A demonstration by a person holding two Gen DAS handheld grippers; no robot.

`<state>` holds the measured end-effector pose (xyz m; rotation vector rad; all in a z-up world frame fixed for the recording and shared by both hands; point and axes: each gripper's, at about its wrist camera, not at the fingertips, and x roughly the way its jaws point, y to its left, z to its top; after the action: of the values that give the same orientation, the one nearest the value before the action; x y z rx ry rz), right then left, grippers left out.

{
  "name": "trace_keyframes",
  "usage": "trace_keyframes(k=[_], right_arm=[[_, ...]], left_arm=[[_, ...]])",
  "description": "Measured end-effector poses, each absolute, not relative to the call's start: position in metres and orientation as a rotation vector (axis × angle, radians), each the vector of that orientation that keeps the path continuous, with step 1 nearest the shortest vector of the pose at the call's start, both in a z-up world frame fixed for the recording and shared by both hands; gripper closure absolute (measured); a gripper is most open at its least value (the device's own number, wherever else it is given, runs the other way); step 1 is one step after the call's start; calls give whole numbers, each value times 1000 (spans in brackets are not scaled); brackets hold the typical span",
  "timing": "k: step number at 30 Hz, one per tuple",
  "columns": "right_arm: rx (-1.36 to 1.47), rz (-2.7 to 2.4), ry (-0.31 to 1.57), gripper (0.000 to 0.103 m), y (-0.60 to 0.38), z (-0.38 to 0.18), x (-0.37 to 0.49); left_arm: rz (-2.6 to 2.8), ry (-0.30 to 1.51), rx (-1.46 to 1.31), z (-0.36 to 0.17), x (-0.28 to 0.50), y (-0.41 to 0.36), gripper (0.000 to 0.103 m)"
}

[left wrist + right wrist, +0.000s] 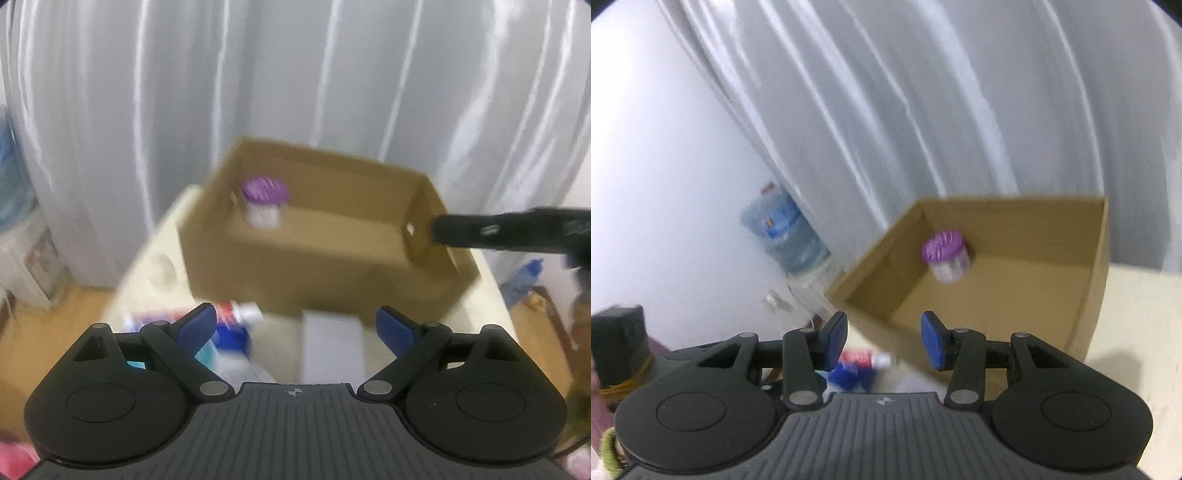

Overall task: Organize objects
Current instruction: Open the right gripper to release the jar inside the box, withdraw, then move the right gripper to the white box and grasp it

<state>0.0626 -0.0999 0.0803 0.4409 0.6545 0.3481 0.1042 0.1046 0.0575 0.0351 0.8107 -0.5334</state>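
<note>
An open cardboard box (pixel 295 258) stands on the cream table (pixel 155 266), and a clear jar with a purple lid (pixel 264 201) is inside it near the far left corner. My left gripper (pixel 297 326) hangs in front of the box, wide open and holding nothing. Below it lie a toothpaste tube (pixel 240 312), a blue-capped bottle (pixel 231 338) and a flat white box (pixel 330 347). In the right wrist view, my right gripper (pixel 884 339) is open with a narrower gap and nothing in it, over the near corner of the box (pixel 1097 258). The jar (pixel 947 256) and tube (pixel 866 360) show there too.
White curtains (pixel 295 74) hang behind the table. A water dispenser jug (pixel 786 236) stands on the floor at the left. A blue bottle (pixel 524 280) is off the table's right side. The right gripper's black body (pixel 498 230) reaches in over the box's right wall.
</note>
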Motion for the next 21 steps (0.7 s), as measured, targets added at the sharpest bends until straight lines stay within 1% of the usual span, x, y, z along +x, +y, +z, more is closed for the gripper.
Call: trace_keyframes(k=[2,5,9,13,17,21], right_arm=[[407,324,689,55,-86,60,60],[446,309,753,55,-81,32,59],[550,318,861,55,-79,0,63],[630,334,924,55,-81,-22,68],[689,356,971,55,-82,-36,82],[711,375,1004,55,-82,-44,91]], left_arm=[[-571,833,4,41,90,104,12],[-612,852,16,24,84,91,16],[-651,885,87,-1,90,76,16],[-632,916,129,-20,108,67,16],[-646,950,133,-41,116,66,16],[-675,976,91,-47,119,68,15]])
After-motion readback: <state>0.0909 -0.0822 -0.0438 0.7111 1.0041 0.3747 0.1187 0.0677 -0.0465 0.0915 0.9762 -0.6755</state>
